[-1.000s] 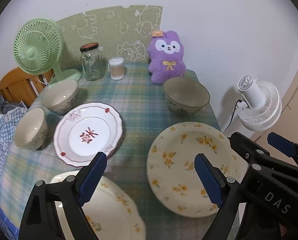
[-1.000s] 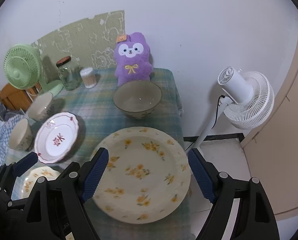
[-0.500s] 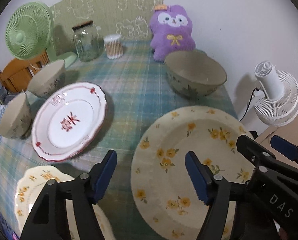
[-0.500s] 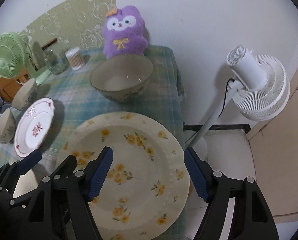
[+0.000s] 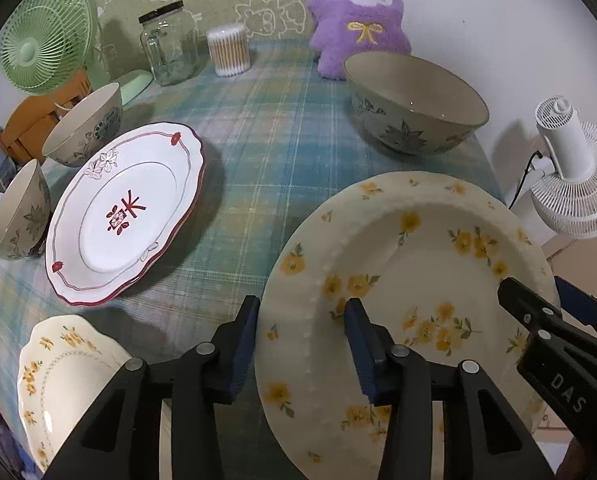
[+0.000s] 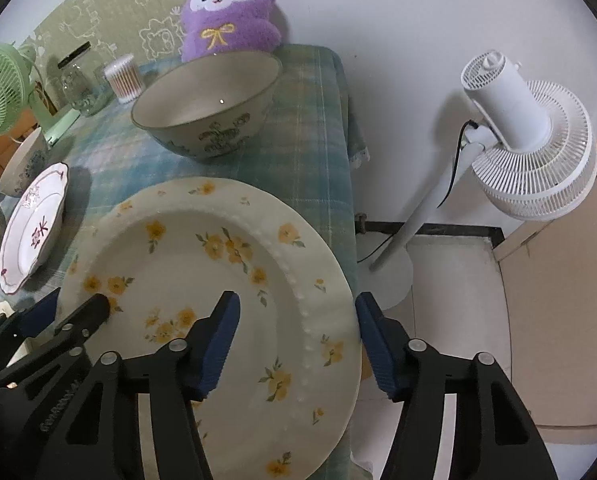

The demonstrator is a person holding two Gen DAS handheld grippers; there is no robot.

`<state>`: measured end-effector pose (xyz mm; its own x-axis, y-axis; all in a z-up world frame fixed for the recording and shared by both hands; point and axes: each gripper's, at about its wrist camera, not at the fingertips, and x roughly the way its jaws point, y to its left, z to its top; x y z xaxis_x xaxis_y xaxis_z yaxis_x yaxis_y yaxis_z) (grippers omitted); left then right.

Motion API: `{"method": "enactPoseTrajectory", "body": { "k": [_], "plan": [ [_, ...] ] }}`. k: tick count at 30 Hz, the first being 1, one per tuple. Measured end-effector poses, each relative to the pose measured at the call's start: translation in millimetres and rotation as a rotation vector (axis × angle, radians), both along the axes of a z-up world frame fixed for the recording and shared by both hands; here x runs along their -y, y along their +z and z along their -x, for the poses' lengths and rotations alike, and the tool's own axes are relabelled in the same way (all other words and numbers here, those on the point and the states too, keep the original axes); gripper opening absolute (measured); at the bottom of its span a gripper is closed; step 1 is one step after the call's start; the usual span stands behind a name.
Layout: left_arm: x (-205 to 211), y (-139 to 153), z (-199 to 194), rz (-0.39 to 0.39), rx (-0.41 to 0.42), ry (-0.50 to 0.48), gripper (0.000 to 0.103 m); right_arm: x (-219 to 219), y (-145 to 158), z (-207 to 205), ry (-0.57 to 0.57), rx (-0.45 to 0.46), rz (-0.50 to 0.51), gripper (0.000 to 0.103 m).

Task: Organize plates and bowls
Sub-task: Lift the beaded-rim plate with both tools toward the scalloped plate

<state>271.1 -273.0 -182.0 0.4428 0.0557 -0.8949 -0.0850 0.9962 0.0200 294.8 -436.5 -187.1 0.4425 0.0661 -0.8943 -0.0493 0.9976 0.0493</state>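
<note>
- Left gripper [image 5: 304, 344] spread wide, straddling the near-left rim of the large yellow-flowered plate [image 5: 410, 280]; one pad outside the edge, one over the plate's well.
- Right gripper [image 6: 298, 340] likewise spread, bracketing the plate's right rim, which overhangs the table edge [image 6: 348, 184].
- Large bowl [image 5: 414, 104] just beyond the plate, near the purple plush [image 5: 358, 12].
- Red-trimmed plate [image 5: 126, 212] to the left, apart from the big plate, bare checked cloth [image 5: 266, 136] between.
- Two small bowls [image 5: 86, 124] [image 5: 16, 212] at the left edge; smaller flowered plate [image 5: 62, 372] at the near-left corner.
- White floor fan [image 6: 526, 136] off the right side.
</note>
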Motion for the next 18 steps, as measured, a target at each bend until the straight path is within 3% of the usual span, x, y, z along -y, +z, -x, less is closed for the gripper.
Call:
{"method": "enactPoseTrajectory", "body": {
  "k": [3, 18],
  "plan": [
    [1.6, -1.1, -0.2, -0.012, 0.001, -0.009, 0.045, -0.3, -6.3, -3.3, 0.01, -0.019, 0.013, 0.055],
    [5.5, -4.5, -5.1, -0.025, -0.017, -0.037, 0.051, 1.1, -9.8, -15.0, 0.058, -0.073, -0.019, 0.055]
  ]
}}
